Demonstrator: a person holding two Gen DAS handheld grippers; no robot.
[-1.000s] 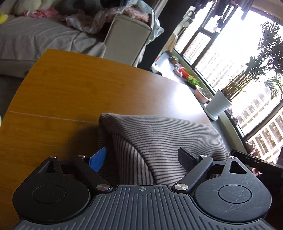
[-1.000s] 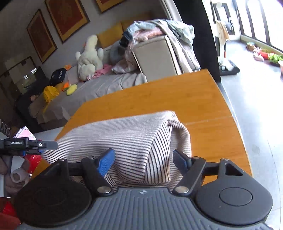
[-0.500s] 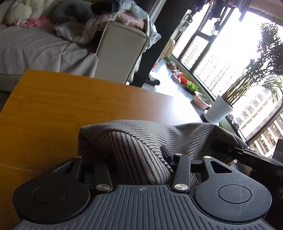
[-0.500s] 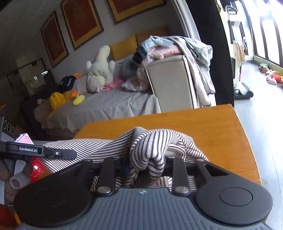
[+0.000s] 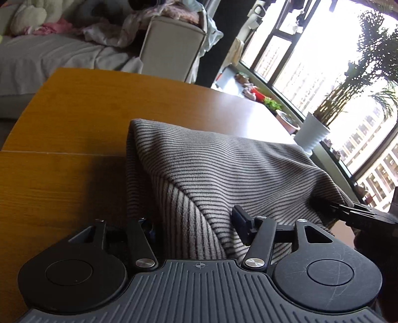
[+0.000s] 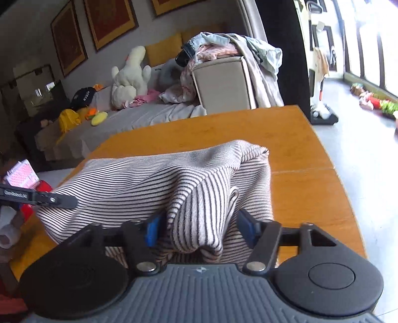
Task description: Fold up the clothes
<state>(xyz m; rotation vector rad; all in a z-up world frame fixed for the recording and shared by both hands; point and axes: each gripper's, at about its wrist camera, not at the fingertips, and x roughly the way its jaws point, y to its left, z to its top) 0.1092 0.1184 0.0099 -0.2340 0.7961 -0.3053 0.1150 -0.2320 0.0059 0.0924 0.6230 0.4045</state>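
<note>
Both claws, left (image 5: 195,227) and right (image 6: 199,229), just opening, released around the striped garment (image 6: 159,179)

Sofa (image 6: 149,116), framed pictures (image 6: 109,22), bright windows (image 5: 311,62)

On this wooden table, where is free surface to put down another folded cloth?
Bare wood lies beyond the striped garment, up to the far edge of the table by the sofa, and on the strip toward the window side. In the left wrist view, wood left of the garment is also free. The near edge is crowded.
</note>
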